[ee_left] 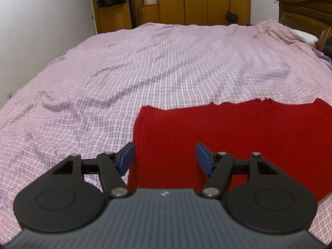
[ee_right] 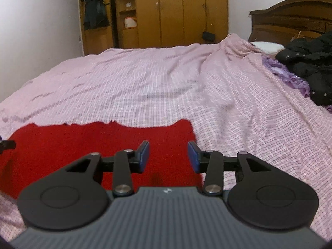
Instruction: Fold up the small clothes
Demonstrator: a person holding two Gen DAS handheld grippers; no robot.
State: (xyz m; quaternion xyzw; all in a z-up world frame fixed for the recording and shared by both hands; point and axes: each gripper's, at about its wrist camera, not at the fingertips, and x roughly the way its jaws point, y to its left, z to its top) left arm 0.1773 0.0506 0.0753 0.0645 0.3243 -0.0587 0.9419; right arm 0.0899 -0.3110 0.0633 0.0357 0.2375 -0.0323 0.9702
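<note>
On bed: red knit (ee_left: 228, 134) flat; both tools gaping, empty; black jacket (ee_right: 311, 70) only right view.

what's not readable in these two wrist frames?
- Red knit garment: near edge hidden behind the left claw; right side cut by the frame.
- Right wrist view: garment's near edge behind the right claw.
- Black clothing: cut by the frame edge.
- Wardrobe shelf items: too small.
</note>
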